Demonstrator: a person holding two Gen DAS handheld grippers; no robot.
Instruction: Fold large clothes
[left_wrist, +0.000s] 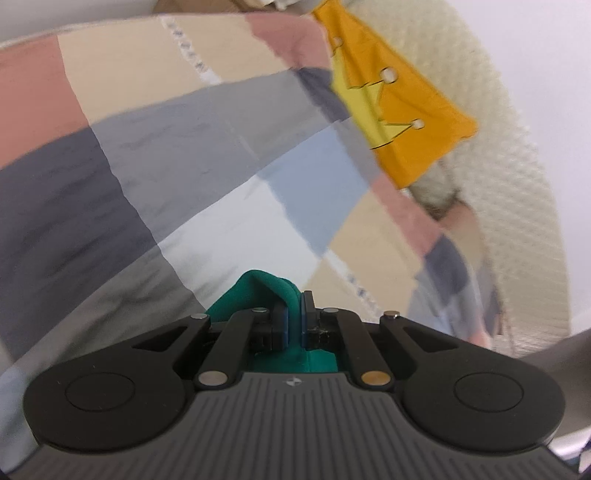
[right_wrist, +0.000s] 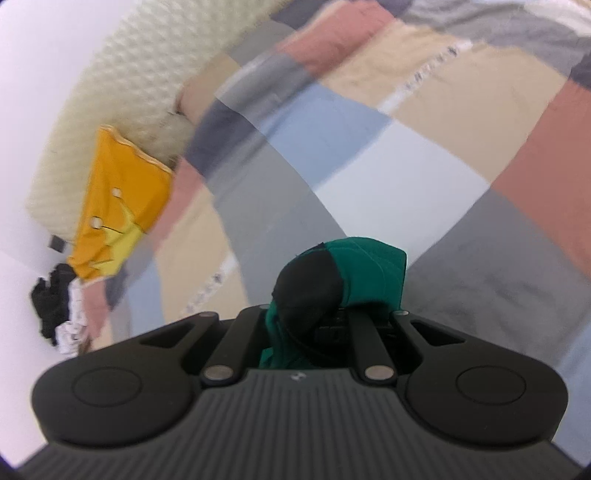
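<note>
A green garment (left_wrist: 271, 291) is pinched between the blue pads of my left gripper (left_wrist: 294, 314), which is shut on a fold of it above the bed. In the right wrist view the same green garment (right_wrist: 373, 269), with a black patch (right_wrist: 308, 288) on it, bunches over my right gripper (right_wrist: 325, 314), which is shut on it; the cloth hides the fingertips. Only these small bunches of the garment show; the rest hangs out of sight below the grippers.
A patchwork bedspread (left_wrist: 177, 155) of grey, pink, beige, blue and white squares covers the bed below. An orange-yellow pillow (left_wrist: 402, 110) with a crown print leans on a cream quilted headboard (left_wrist: 517, 155). A dark pile of clothes (right_wrist: 55, 306) lies by the bed's far corner.
</note>
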